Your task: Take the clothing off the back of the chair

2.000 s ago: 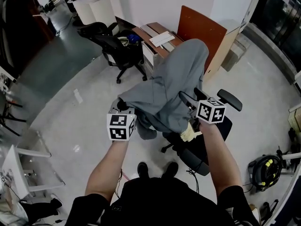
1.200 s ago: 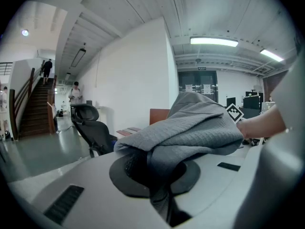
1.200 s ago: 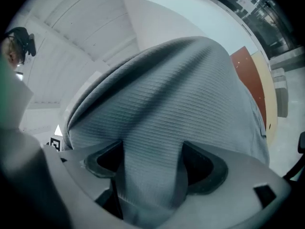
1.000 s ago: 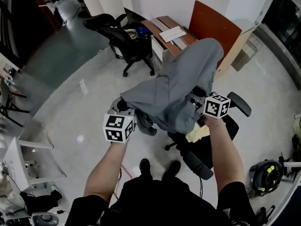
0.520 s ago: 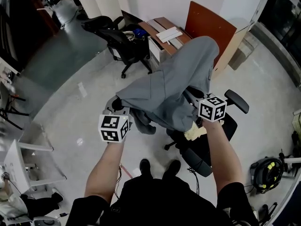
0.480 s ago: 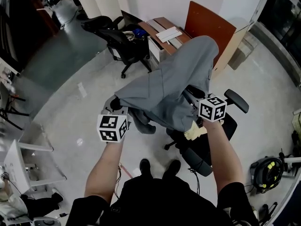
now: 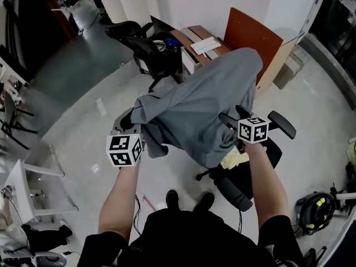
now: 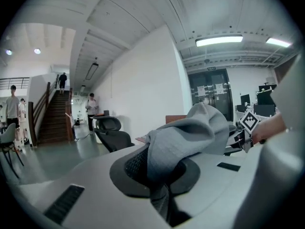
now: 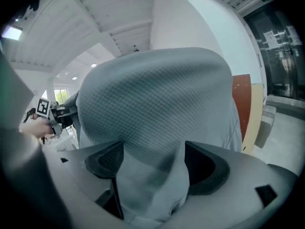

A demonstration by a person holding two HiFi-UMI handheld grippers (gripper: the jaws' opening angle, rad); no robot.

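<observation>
- Grey garment (image 7: 203,115): draped over the back of the office chair (image 7: 240,189), ahead of both sets of fingertips. Its top is hooded over the backrest and its lower edge hangs on our side.
- Left gripper (image 8: 159,178): the fingers (image 8: 127,168) are closed together on one corner of the garment. A fold bunches up out of the pinch, and the cloth runs on beyond the fingertips toward the chair.
- Right gripper (image 9: 152,173): the fingers have just been opening and stand wide apart. A hanging fold lies between them but, as far as we can judge, is not clamped.
- Handling: we judge the garment to be a light, limp knit with no stiffness. It should sag, stretch a little and follow whichever fingers pull. It is not fragile, though it may snag on the backrest top or an armrest (image 7: 282,124).
- Where to take hold: we would seat a thick gather deep between the right fingers, not a thin hem at the fingertips. The hold should be well apart from the left pinch, so that both can lift the hooded top up and off.
</observation>
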